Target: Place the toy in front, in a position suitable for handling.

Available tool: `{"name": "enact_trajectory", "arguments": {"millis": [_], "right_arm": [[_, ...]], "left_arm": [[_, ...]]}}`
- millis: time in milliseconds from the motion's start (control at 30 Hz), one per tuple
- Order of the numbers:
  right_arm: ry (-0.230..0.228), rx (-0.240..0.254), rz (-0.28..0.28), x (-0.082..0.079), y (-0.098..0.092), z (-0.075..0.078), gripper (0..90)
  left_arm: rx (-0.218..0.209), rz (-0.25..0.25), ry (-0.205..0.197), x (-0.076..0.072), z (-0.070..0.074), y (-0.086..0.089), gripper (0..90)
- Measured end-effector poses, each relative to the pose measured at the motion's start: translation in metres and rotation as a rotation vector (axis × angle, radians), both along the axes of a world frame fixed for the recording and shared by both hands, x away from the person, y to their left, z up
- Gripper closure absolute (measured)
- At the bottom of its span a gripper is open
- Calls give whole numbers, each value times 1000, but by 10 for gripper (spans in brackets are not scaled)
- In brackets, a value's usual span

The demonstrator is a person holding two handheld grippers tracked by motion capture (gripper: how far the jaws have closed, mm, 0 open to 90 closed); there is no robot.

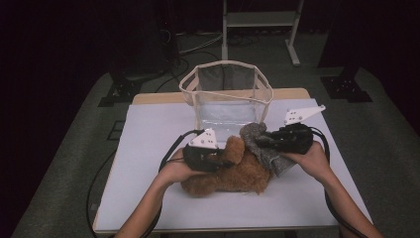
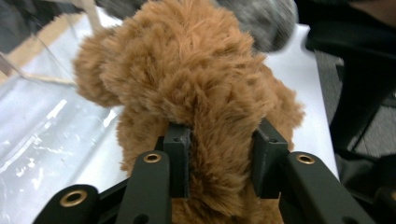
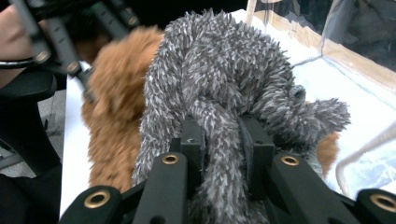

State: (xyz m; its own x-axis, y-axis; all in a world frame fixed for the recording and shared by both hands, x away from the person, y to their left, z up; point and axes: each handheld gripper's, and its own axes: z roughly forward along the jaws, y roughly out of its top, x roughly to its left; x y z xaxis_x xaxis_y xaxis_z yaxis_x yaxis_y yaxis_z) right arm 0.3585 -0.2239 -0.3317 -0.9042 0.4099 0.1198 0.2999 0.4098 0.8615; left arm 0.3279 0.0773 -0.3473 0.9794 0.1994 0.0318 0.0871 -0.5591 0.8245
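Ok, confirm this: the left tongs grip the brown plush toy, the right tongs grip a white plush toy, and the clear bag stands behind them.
Wrong in one point: the plush toy in the right tongs is grey, not white, as the right gripper view shows. The left tongs do grip the brown plush toy, and the clear bag stands behind them.

A dim lab or recording studio: cables trail over grey carpet beyond the tabletop's far edge, beside a metal stand.

fluffy brown plush toy, shaggy grey plush toy
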Motion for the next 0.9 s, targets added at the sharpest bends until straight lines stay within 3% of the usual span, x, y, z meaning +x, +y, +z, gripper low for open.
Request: {"name": "enact_trajectory", "arguments": {"millis": [100,267,500,600,900], "right_arm": [[16,-24,26,1,11,-4,738],[65,-66,90,-7,22,-25,740],[81,-53,125,-25,25,-42,740],[83,-50,126,-32,23,-45,740],[77,-57,133,-39,25,-45,739]], "left_arm": [[6,-12,17,-9,-3,4,610],[69,-26,14,-20,2,12,511],[86,3,39,-28,3,36,455],[72,8,45,-30,3,42,452],[89,-13,74,-26,-1,19,382]]}}
